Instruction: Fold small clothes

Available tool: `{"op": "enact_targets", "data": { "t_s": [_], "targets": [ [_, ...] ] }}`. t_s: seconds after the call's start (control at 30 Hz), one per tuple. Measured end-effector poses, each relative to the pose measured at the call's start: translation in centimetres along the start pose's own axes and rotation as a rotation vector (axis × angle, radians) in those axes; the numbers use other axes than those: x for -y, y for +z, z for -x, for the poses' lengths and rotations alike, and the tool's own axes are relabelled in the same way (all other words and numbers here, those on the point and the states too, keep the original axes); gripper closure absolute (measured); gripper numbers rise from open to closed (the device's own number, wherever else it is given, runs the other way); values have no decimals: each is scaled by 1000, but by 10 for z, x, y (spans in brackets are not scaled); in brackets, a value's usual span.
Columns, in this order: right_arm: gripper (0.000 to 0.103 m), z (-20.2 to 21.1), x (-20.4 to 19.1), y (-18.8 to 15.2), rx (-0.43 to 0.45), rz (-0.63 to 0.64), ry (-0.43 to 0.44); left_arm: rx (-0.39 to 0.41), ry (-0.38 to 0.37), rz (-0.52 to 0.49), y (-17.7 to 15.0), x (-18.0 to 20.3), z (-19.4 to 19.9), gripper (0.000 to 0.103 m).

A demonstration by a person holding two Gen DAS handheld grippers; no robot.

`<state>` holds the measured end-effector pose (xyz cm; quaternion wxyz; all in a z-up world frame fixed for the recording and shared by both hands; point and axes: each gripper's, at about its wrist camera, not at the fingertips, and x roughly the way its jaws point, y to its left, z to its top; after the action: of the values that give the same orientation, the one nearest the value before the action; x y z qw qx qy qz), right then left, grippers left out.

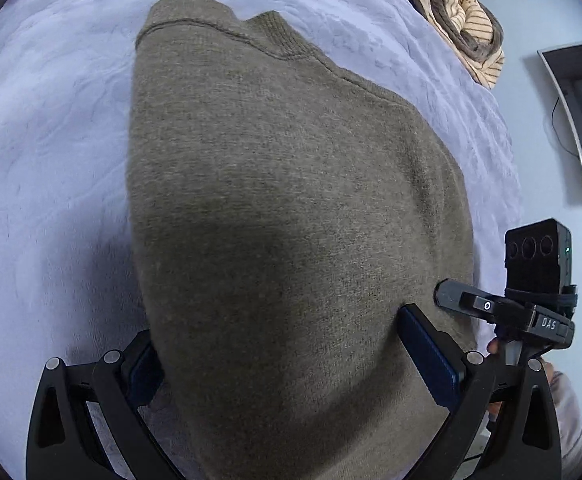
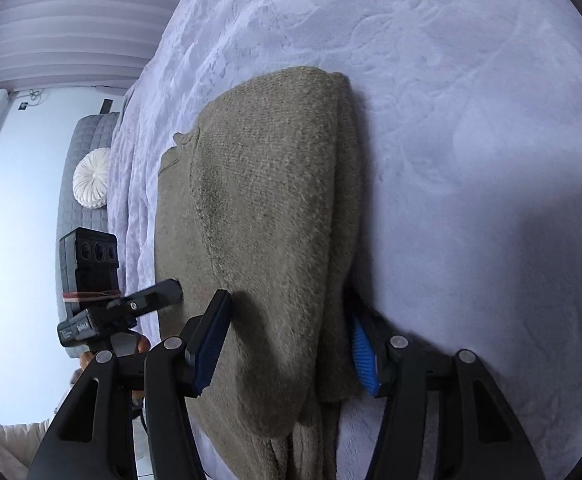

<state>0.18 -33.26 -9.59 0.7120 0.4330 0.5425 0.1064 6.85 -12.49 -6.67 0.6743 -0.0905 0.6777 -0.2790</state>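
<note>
Both claws, left point(image 1: 283, 364) & right point(image 2: 287, 344), spread wide w/ sweater point(image 1: 275, 184) between, unpinched.

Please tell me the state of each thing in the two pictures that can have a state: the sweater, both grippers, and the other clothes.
Brown sweater: folded over, lying on the lilac blanket.
Left gripper: jaws spread, sweater between them; a grip cannot be told.
Right gripper: open, sweater between the pads, not pinched.
Striped clothes: crumpled in a heap at the blanket's edge, not folded.
</note>
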Motion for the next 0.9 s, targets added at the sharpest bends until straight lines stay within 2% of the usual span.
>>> {"op": "enact_targets", "data": {
  "t_s": [0.03,0.07,0.1,0.17,0.2,0.27,0.47,0.63,0.77,0.9],
  "targets": [
    [41,-5,-2,1,3,-7,4,4,17,-6,0,3,0,2],
    [43,-9,-5,-1,6,-15,0,15,24,-6,-2,4,3,12],
    [50,-11,-8,-1,10,-20,-11,31,22,-12,-3,5,7,17],
    [64,-9,-13,-4,24,-27,3,62,13,-34,-7,6,17,37],
    [72,-7,-14,-6,32,-48,34,73,7,-46,-10,6,22,42],
    [73,0,-12,-10,45,-105,130,79,-21,-54,-13,4,31,52],
    [73,10,-40,-28,79,-118,234,106,-104,-49,-25,3,66,53],
    [73,13,-68,-52,81,-113,272,125,-123,-68,-50,1,103,53],
    [74,12,-85,-75,71,-110,296,115,-119,-70,-74,-10,132,53],
    [74,-6,-102,-107,45,-111,305,98,-85,-69,-105,-31,158,53]
  ]
}}
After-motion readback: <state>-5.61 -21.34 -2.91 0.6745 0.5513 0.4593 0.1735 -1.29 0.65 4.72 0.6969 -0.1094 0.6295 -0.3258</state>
